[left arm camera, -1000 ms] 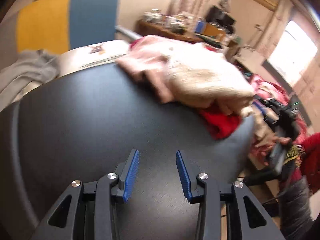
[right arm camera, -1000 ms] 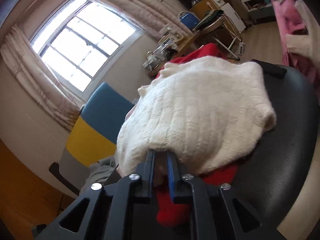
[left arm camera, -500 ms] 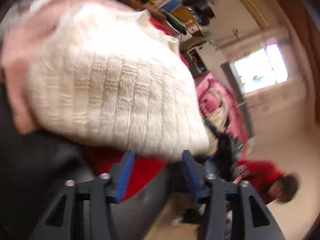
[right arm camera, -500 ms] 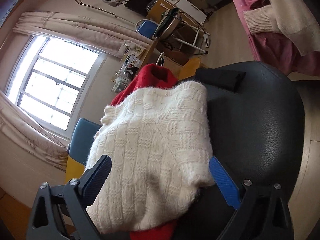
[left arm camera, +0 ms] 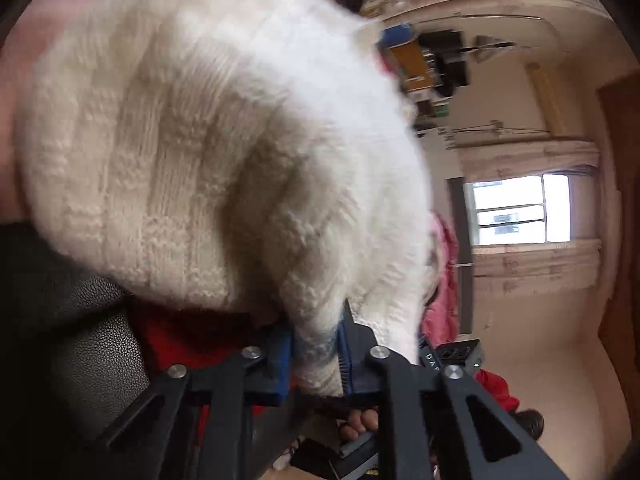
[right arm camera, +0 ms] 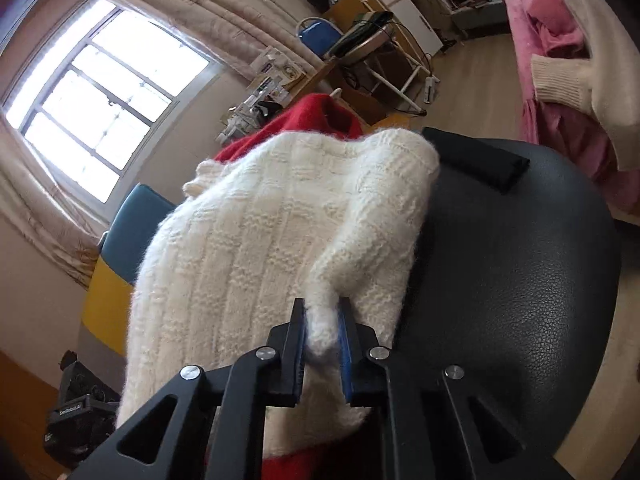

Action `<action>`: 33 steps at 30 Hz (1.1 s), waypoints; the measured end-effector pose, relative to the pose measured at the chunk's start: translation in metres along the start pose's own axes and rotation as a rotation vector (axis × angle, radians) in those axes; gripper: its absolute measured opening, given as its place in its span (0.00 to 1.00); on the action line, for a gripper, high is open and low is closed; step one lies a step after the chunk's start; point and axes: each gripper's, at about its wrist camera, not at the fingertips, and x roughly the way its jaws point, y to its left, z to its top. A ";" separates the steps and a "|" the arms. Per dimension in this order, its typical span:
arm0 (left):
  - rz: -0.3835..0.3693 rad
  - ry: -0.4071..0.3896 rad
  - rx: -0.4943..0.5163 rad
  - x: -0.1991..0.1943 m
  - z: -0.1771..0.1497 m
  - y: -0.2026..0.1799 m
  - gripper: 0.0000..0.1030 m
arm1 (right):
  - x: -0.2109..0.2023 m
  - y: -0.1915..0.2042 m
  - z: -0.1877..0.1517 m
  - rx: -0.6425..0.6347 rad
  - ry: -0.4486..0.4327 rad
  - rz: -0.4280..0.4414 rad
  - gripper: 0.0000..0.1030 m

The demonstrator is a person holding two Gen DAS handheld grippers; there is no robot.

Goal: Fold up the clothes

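Observation:
A cream knitted sweater (left arm camera: 208,152) (right arm camera: 272,248) lies folded on top of a red garment (left arm camera: 188,336) (right arm camera: 316,116) on a black leather table (right arm camera: 520,280). My left gripper (left arm camera: 316,354) is closing its jaws on the sweater's near edge, with a fold of knit pinched between the blue pads. My right gripper (right arm camera: 323,334) is closing too, and a bunched corner of the same sweater is squeezed between its pads. A pink garment (left arm camera: 16,80) shows at the far left under the sweater.
A black folded item (right arm camera: 476,160) lies at the table's far edge. A blue and yellow chair (right arm camera: 120,256) stands left of the table. Pink and cream clothes (right arm camera: 568,80) are heaped at the right. A person's hand (left arm camera: 360,424) shows below the left gripper.
Both grippers stood wide around the sweater's edge half a second ago; now each has closed on a fold of it. The left gripper swung across the table to the pile and rolled.

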 end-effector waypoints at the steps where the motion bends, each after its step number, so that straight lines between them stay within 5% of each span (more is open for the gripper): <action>1: -0.016 -0.039 0.056 -0.018 -0.004 -0.009 0.13 | -0.007 0.008 -0.002 -0.008 -0.010 0.044 0.14; 7: -0.044 -0.144 0.163 -0.109 -0.031 -0.003 0.09 | -0.035 0.080 -0.046 -0.077 0.042 0.369 0.14; 12: 0.166 -0.208 0.125 -0.175 -0.058 0.071 0.09 | -0.036 0.148 -0.127 -0.164 0.205 0.583 0.14; 18: 0.367 -0.259 0.038 -0.259 -0.104 0.157 0.08 | -0.035 0.177 -0.236 -0.192 0.443 0.629 0.14; 21: 0.399 -0.288 -0.002 -0.303 -0.122 0.182 0.14 | -0.044 0.181 -0.269 -0.228 0.529 0.591 0.20; 23: 0.425 -0.306 0.012 -0.319 -0.132 0.175 0.17 | -0.051 0.182 -0.276 -0.243 0.591 0.567 0.34; 25: 0.453 -0.322 0.051 -0.330 -0.141 0.156 0.18 | -0.062 0.185 -0.281 -0.269 0.645 0.544 0.63; 28: 0.459 -0.328 0.163 -0.354 -0.162 0.134 0.21 | -0.093 0.189 -0.271 -0.349 0.668 0.518 0.66; 30: 0.469 -0.316 0.252 -0.349 -0.164 0.113 0.23 | -0.110 0.180 -0.252 -0.314 0.590 0.519 0.67; 32: 0.477 -0.290 0.353 -0.337 -0.170 0.092 0.24 | -0.125 0.168 -0.231 -0.253 0.486 0.526 0.81; 33: 0.465 -0.272 0.386 -0.335 -0.177 0.086 0.24 | -0.133 0.163 -0.220 -0.223 0.434 0.529 0.96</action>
